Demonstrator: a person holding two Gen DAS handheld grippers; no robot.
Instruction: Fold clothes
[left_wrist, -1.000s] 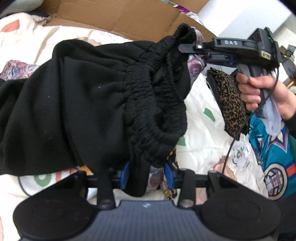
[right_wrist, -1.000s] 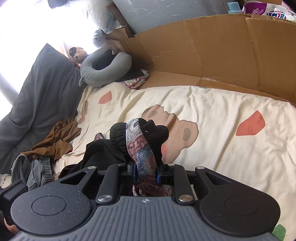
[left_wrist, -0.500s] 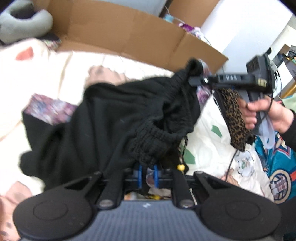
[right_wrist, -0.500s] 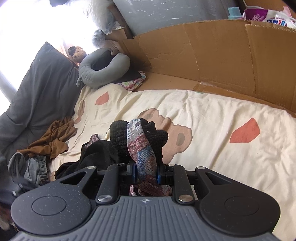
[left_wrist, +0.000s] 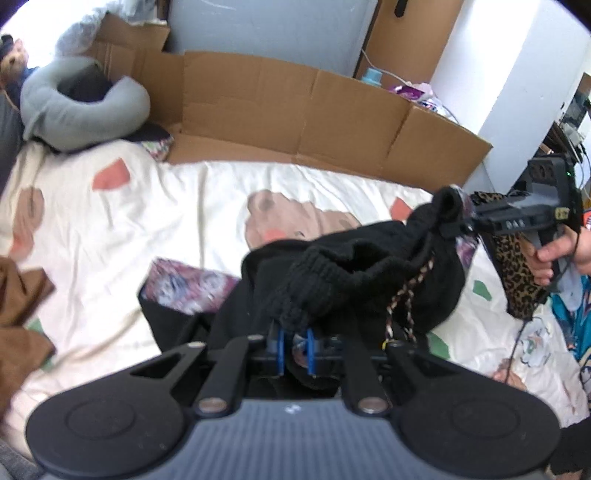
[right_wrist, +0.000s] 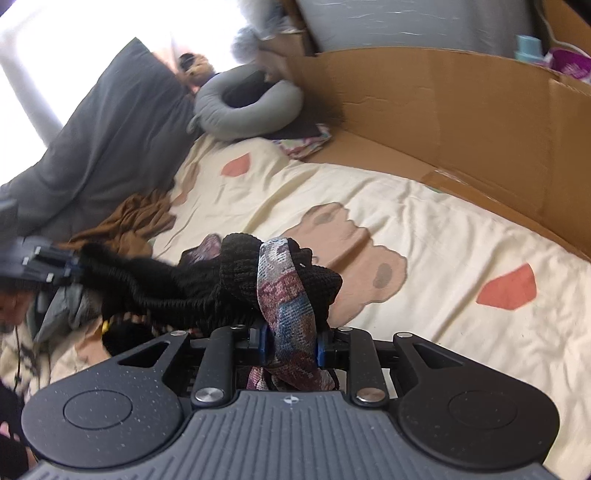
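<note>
A black knitted garment with a ribbed elastic waistband (left_wrist: 354, 266) is hanging between the two grippers above the middle of the bed, its lower part sagging onto the cream bedsheet printed with bear and coral shapes (left_wrist: 184, 221). The left gripper (left_wrist: 295, 345) is pinching the bunched waistband between its blue-padded jaws, which are pressed close on the cloth. The right gripper (right_wrist: 290, 345) is gripping the other end of the waistband together with a strip of purple and blue patterned lining fabric (right_wrist: 286, 295), its jaws held slightly apart by the thick wad. In the left wrist view a hand (left_wrist: 561, 254) is holding the right gripper's handle near the right edge of the bed, and a braided drawstring (left_wrist: 406, 299) is dangling from the waistband. A flap of the same patterned lining is lying on the sheet beside the black cloth. A leopard-print cloth (left_wrist: 517, 273) is hanging just behind the right gripper. A brown crumpled garment (right_wrist: 125, 221) is resting at the left edge of the bed, against a dark grey pillow (right_wrist: 110, 147). A grey ring-shaped cushion (left_wrist: 77, 107) is sitting at the far left corner, and a flattened brown cardboard box (left_wrist: 314, 118) is standing along the far edge.
</note>
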